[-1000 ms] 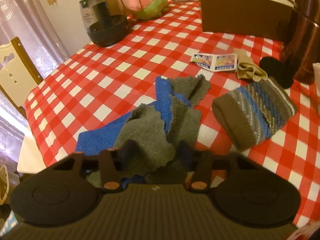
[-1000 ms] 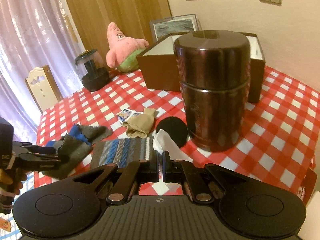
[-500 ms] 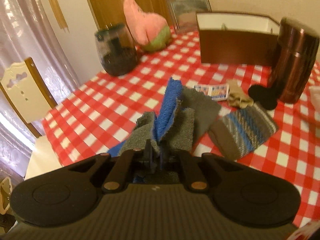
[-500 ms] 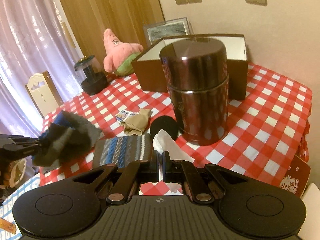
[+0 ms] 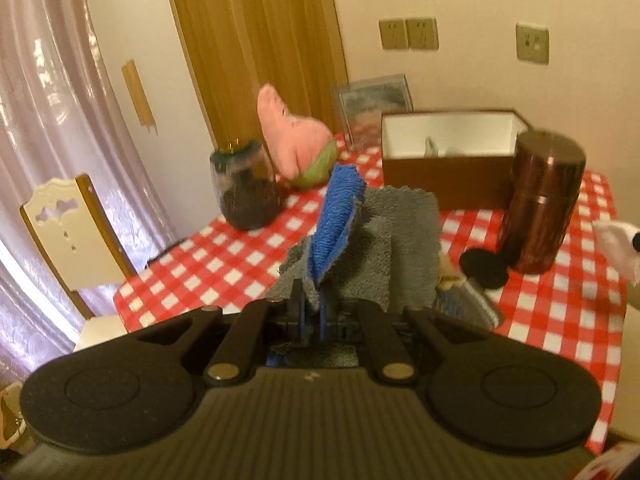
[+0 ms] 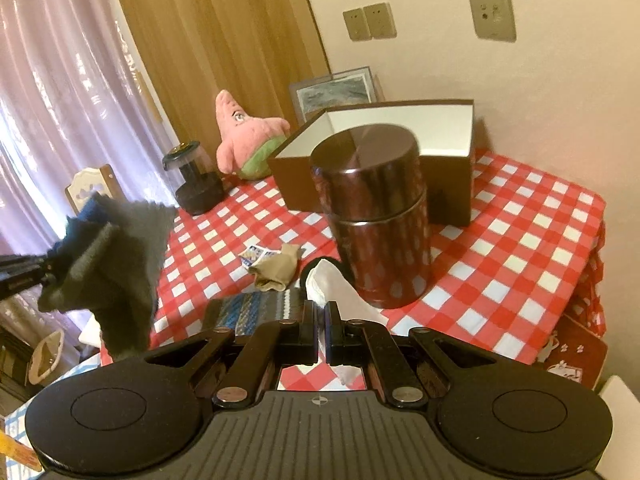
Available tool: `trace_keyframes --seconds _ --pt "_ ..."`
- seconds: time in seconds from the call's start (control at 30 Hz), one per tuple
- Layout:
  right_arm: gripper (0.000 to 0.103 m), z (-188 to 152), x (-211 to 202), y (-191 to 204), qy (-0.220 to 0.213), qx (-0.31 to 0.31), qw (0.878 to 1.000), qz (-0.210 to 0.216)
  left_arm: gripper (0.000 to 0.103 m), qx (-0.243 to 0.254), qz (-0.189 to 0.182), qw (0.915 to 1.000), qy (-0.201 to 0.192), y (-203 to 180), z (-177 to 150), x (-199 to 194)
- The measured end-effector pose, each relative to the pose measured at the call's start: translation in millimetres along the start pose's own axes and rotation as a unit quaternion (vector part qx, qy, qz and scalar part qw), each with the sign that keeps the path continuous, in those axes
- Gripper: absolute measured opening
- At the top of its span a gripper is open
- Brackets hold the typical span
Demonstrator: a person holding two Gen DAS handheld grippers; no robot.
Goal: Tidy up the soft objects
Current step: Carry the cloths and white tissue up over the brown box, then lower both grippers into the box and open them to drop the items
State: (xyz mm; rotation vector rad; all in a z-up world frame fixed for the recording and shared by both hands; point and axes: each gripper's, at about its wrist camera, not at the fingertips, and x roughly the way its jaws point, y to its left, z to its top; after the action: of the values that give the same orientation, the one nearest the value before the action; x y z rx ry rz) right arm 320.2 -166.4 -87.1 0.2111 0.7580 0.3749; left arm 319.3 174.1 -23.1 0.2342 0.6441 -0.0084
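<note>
Pinching the grey-and-blue cloth in my left claw, I hold it clear above the counter so it hangs free for carrying. My right claw, jaws nearly together, grips a white cloth. The open brown box, behind the canister, looks the likely destination.
</note>
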Motion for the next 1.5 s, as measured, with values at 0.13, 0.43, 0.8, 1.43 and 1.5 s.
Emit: trace_keyframes --seconds 0.13,0.43,0.8,1.43,1.5 --pt "0.003 6.0 -12.2 -10.8 -0.007 0.002 1.000 -0.003 0.008 0.010 0.000 0.9996 -0.025 -6.3 16.9 -10.3" --pt "0.003 32.6 -36.5 -37.5 -0.038 -0.006 0.999 -0.017 0.008 0.023 -0.017 0.9974 -0.066 -27.2 60.0 -10.6" --pt "0.003 85.2 -42.8 -75.5 -0.079 -0.013 0.997 -0.017 0.008 0.037 -0.039 0.9931 -0.105 -61.9 119.0 23.9" --pt "0.003 203.2 92.2 -106.2 -0.078 -0.047 0.995 0.028 0.008 0.022 -0.058 0.9905 -0.123 -112.9 248.8 154.8" --pt "0.003 211.8 109.3 -110.4 -0.075 -0.049 0.996 0.028 0.008 0.025 -0.059 0.9907 -0.120 -120.7 258.3 171.0"
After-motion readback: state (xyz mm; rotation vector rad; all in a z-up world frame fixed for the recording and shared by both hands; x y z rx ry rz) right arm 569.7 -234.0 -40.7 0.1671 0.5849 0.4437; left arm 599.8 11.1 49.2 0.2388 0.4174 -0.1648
